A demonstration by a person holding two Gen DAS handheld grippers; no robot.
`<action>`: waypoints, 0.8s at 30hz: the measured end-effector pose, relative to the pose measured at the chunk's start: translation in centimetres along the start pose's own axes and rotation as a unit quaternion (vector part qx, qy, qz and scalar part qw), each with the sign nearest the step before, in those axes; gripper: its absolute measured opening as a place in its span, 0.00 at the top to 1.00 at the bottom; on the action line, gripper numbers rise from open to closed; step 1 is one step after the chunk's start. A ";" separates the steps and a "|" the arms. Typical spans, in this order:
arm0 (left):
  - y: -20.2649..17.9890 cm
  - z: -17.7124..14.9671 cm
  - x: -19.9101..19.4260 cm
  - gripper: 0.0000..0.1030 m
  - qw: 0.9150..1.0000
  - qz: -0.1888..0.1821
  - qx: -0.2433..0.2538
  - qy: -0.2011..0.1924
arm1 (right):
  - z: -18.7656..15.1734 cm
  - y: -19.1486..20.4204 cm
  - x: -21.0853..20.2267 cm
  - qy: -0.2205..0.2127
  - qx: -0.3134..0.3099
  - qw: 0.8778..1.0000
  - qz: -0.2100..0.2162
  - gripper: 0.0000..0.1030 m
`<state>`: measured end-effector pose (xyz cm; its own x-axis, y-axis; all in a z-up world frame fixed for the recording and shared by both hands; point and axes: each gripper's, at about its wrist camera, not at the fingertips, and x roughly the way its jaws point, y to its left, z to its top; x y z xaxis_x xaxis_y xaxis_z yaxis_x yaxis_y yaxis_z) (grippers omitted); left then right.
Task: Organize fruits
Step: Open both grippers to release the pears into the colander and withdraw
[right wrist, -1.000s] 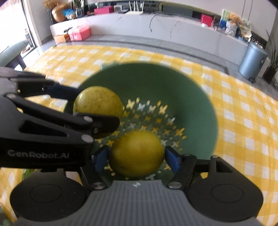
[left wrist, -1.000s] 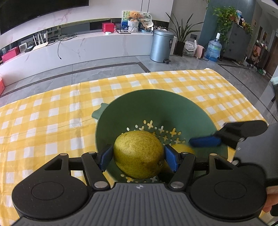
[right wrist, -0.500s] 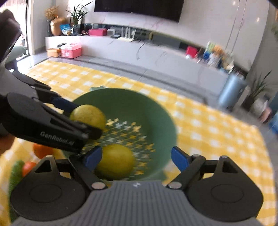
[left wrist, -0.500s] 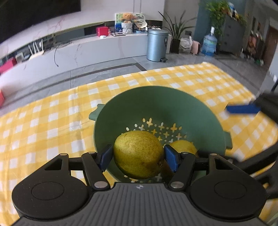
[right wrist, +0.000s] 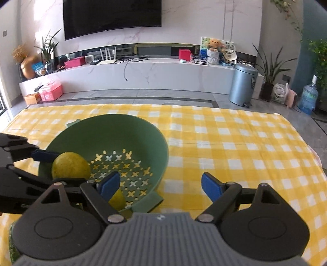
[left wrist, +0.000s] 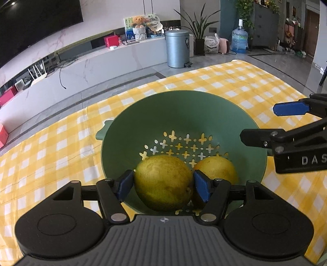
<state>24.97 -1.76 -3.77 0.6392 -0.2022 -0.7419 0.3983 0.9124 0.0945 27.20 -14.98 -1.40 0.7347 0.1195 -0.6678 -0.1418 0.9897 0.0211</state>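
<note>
The left gripper (left wrist: 163,185) has its 2 blue pads either side of a yellow-green pear (left wrist: 162,182), as it did a second ago, low inside the green colander (left wrist: 175,114); its jaws are opening, and whether the pads press on the fruit cannot be told. A second ago the right gripper (right wrist: 160,185) bracketed the second pear (left wrist: 216,169) on the colander's perforated floor. That pear now lies free just right of the first, touching it or nearly so, and the right gripper has drawn back off the bowl's right rim, fingers spread wide with nothing between them, over the cloth.

The colander stands on a yellow-and-white checked tablecloth (right wrist: 235,147). Beyond the table, from left to right: a pink box (right wrist: 51,93) on the grey tiled floor, a long white marble media bench (right wrist: 143,73) under a dark wall-mounted TV (right wrist: 112,16), a grey pedal bin (right wrist: 243,86), potted plants (right wrist: 269,81) and a blue water bottle (right wrist: 308,98).
</note>
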 end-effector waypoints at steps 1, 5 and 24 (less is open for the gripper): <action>0.0 -0.1 -0.1 0.24 1.000 0.000 0.000 -0.005 | -0.1 -0.1 0.0 -0.002 0.003 1.000 0.000 0.19; 0.0 -0.4 -1.1 0.21 1.000 -0.005 -0.004 -0.028 | -0.5 -0.3 0.0 -0.008 0.029 1.000 0.006 0.19; 1.9 -3.6 -7.3 0.22 0.999 -0.032 -0.038 0.008 | -3.6 1.1 -4.4 -0.031 0.089 0.995 0.036 0.19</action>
<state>18.71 2.68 -0.55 0.6040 -0.2557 -0.7549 0.3857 0.9226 -0.0039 21.37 -14.73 -1.13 0.7675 0.1896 -0.6124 -0.0803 0.9762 0.2016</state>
